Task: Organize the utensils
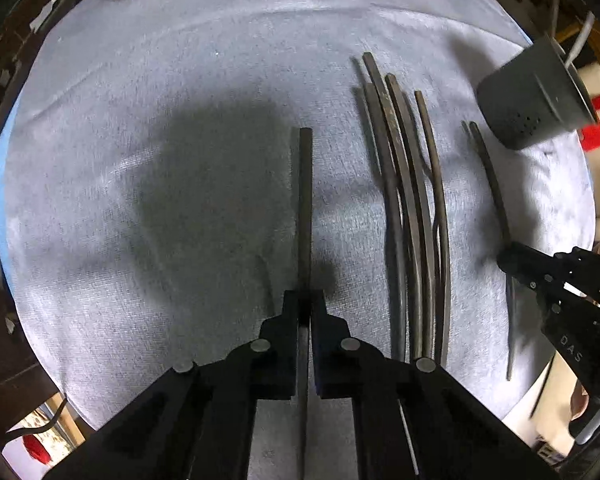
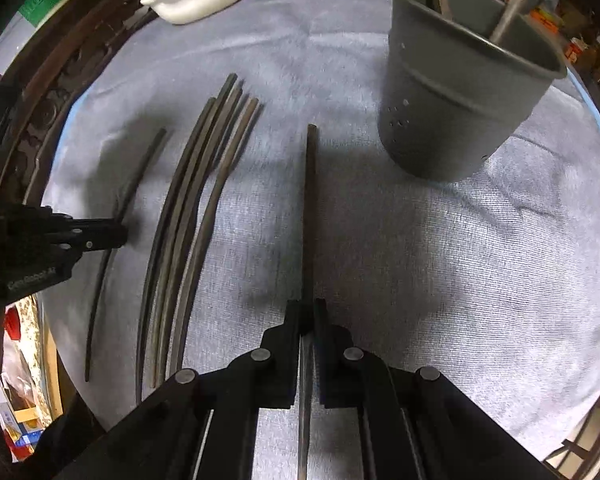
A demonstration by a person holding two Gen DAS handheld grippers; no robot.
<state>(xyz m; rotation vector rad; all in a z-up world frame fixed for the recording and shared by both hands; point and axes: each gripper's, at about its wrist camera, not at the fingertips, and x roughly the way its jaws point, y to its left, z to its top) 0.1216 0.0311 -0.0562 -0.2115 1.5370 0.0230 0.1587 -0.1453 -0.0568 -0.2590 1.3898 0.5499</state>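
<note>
Upright, grey holder (image 2: 460,96) w/ two utensils inside; each claw, left (image 1: 305,300) & right (image 2: 306,308), clamped on a chopstick.

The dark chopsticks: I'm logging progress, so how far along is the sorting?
Done: two utensils already stand in the grey perforated plastic holder. In hand: the left hand-held gripper and the right hand-held gripper are each shut on one dark wooden chopstick. Left: a bundle of four or so chopsticks lies on the grey cloth.
</note>
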